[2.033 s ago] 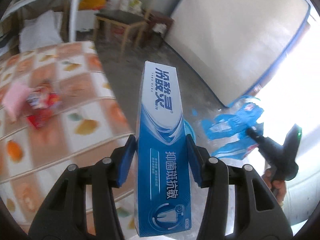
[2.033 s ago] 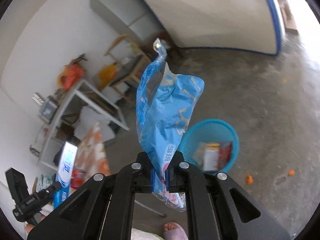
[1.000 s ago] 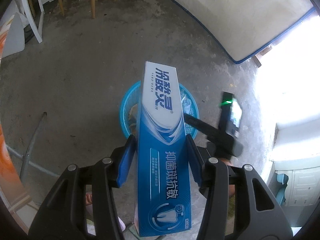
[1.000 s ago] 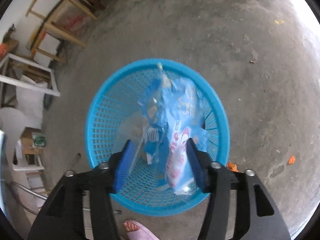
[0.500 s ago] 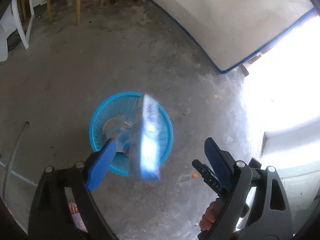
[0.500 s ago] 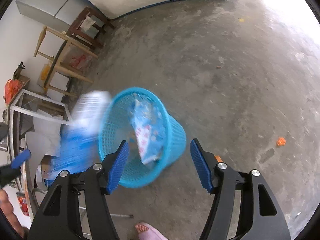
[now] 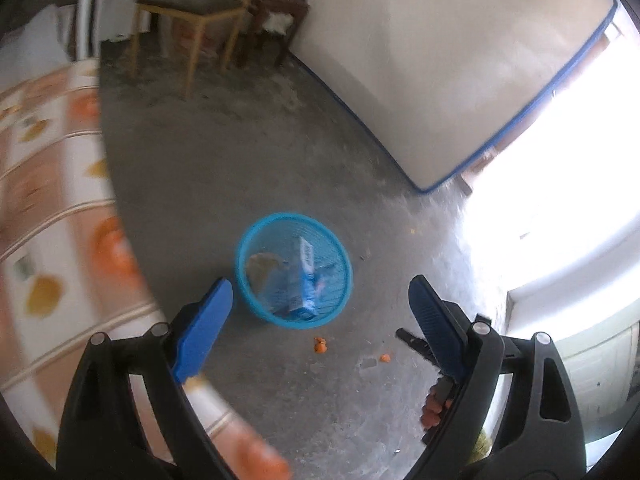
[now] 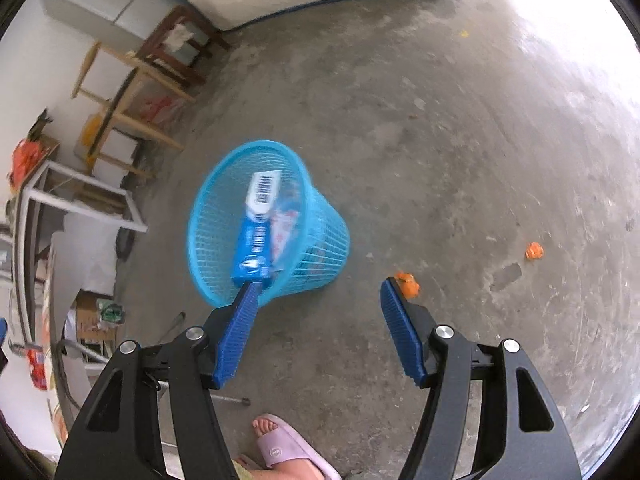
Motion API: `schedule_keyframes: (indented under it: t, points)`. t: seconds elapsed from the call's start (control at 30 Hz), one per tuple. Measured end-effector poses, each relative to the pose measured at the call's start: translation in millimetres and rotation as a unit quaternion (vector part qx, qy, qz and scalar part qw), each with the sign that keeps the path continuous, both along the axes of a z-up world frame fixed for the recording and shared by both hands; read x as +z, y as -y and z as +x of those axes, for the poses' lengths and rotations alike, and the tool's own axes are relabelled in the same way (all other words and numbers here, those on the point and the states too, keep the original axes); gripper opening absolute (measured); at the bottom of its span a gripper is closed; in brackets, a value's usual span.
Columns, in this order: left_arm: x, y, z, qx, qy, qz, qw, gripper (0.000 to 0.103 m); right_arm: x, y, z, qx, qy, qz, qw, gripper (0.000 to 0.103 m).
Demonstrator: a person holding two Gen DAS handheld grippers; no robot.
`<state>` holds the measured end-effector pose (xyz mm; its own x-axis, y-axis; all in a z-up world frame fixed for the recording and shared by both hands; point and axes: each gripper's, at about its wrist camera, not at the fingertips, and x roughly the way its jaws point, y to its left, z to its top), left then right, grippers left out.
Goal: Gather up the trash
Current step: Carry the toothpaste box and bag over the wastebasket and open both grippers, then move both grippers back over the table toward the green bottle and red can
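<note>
Both grippers are hanging released and empty, left gripper (image 7: 320, 316) and right gripper (image 8: 316, 320), since the toothpaste box (image 8: 256, 228) is already leaning inside the blue basket (image 8: 216, 184) on the floor nearby.

Basket (image 8: 320, 236) bright blue mesh; toothpaste box (image 8: 256, 224) inside blue and white. Floor (image 8: 440, 140) grey, 2 orange scraps (image 8: 534, 250). Tablecloth (image 7: 48, 208) white with orange fruit print.
</note>
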<state>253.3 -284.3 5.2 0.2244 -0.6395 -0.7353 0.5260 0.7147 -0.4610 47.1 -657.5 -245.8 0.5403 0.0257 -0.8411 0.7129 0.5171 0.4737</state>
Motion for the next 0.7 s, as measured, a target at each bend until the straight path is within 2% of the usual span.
schedule_keyframes:
  t: [0.13,0.33,0.53,0.7]
  points:
    - [11.8,-59.9,-18.8,0.034,0.021,-0.005,0.9992,0.086,36.7,-23.8,19.5,0.049,0.03,-0.022,0.998,0.063]
    - [21.5,-150.2,-52.7,0.097,0.052,0.019,0.9938,0.086,96.0,-76.1,50.3,0.137,0.083,-0.061,0.985,0.076]
    - [17.5,-239.1,-89.2,0.184,0.08,0.032,0.9792,0.086,156.0,-140.2,82.2,0.235,0.135,-0.082,0.959,0.081]
    - [8.6,-291.8,-116.3,0.239,0.092,0.03,0.9662,0.086,186.3,-192.0,101.8,0.298,0.16,-0.088,0.937,0.081]
